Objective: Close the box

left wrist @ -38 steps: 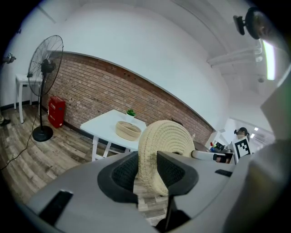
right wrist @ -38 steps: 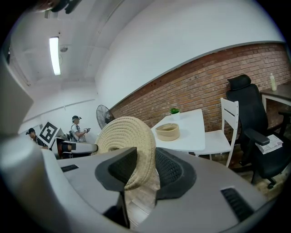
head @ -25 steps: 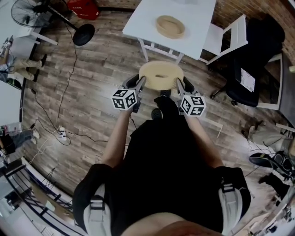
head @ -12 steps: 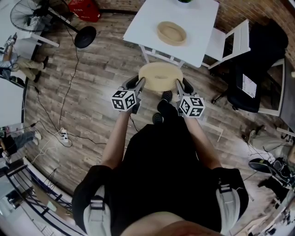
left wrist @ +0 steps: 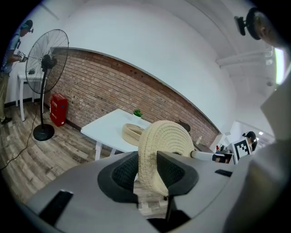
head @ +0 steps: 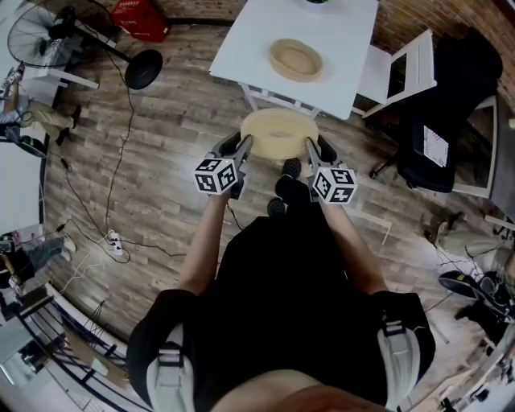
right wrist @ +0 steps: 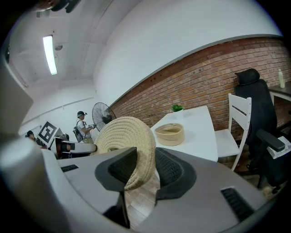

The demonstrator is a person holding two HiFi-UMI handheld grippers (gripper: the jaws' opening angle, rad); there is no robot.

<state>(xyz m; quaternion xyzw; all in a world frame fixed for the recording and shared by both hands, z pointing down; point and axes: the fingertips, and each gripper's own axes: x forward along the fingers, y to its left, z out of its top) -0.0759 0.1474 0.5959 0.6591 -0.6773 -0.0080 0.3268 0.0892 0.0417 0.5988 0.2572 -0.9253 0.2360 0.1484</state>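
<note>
A round woven lid (head: 279, 133) is held flat over the wooden floor, just short of the white table (head: 241, 40). My left gripper (head: 241, 146) is shut on the lid's left rim and my right gripper (head: 315, 148) on its right rim. In the left gripper view the lid (left wrist: 164, 142) stands edge-on between the pads of the left gripper (left wrist: 146, 170). The right gripper view shows the same lid (right wrist: 126, 136) clamped in the right gripper (right wrist: 146, 167). The open woven box (head: 295, 58) sits on the table, also seen as a box (left wrist: 132, 133) and a box (right wrist: 169, 133).
A white chair (head: 402, 68) and a black office chair (head: 451, 105) stand right of the table. A standing fan (head: 72, 36) with its round base (head: 144, 68) and a red box (head: 141, 16) are at the far left. Cables (head: 113, 241) lie on the floor.
The table and box have come slightly nearer to the held lid in the head view. Both grips on the lid are unchanged.
</note>
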